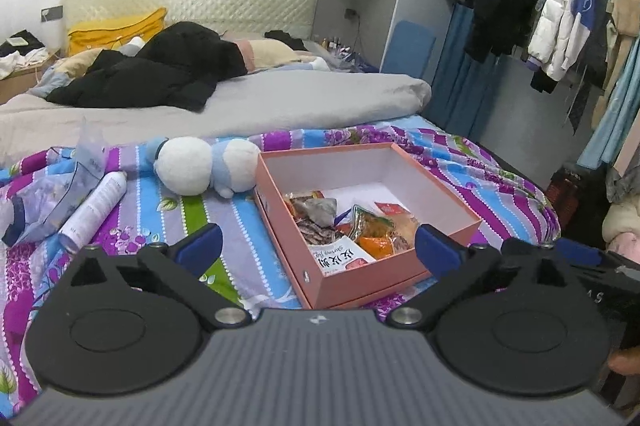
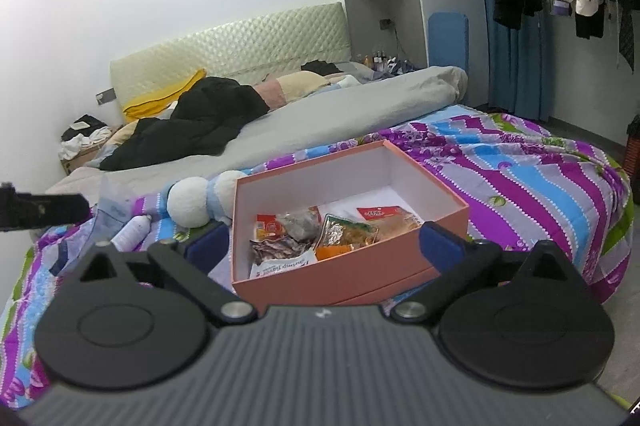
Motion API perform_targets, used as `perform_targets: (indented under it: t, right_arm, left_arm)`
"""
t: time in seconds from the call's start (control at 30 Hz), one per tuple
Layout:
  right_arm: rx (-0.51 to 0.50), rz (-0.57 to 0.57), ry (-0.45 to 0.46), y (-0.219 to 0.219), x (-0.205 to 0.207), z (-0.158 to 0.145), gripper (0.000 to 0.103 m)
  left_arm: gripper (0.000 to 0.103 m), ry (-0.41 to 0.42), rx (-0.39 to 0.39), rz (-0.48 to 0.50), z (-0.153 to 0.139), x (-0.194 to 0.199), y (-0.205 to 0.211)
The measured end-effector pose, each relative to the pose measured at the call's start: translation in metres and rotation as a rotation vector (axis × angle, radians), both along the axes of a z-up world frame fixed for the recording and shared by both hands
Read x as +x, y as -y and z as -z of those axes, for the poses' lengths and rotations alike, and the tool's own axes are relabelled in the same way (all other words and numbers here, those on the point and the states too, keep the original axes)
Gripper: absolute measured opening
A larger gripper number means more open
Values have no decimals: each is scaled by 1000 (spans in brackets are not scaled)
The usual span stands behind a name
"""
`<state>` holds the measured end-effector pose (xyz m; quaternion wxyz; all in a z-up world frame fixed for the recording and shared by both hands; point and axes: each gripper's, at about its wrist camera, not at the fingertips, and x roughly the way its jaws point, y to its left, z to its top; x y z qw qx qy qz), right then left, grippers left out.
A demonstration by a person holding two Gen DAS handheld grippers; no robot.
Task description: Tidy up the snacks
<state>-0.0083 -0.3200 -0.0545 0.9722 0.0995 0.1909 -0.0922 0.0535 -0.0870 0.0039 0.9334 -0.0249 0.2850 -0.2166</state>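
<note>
From the left wrist view, the left claw [image 1: 319,246] stands wide apart with nothing between its blue pads, poised just short of an open salmon-pink box [image 1: 280,165] that sits on the striped, flowered bedspread [image 1: 248,266]. The snack packets [image 1: 352,230] lie heaped in the near half of the box, a white packet with printed writing [image 1: 344,258] nearest the front wall; the far half shows bare white floor. Just left of the box lies a white and pale-blue plush toy [image 1: 204,165], touching or nearly touching its corner, and farther left a white bottle [image 1: 96,207] lies on its side beside some clear plastic wrapping [image 1: 60,193]. At the far right edge part of the other tool shows. From the right wrist view, the right claw [image 2: 320,250] is likewise spread wide and empty, facing the same box [image 2: 344,286] from its near side, with the snack packets [image 2: 332,230] inside toward the front. The plush toy [image 2: 196,201] rests at the box's left corner, the bottle [image 2: 132,232] beyond it.
</note>
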Motion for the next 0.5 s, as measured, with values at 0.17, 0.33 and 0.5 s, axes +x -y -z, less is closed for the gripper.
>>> perform_targets:
  t: [0.17,0.33,0.5]
  right_arm:
    - [-8,2,6,0,-3,-3,103]
    - [0,3,18,0,-5,-6,103]
    - [-4,-12,26,-2,-6,-7,103]
  left_arm:
    - [103,1,8,-12,-2,1,0]
    - [103,-6,5,-21,-4,1,-2]
    - [103,-11,18,-34,-4,2,-4]
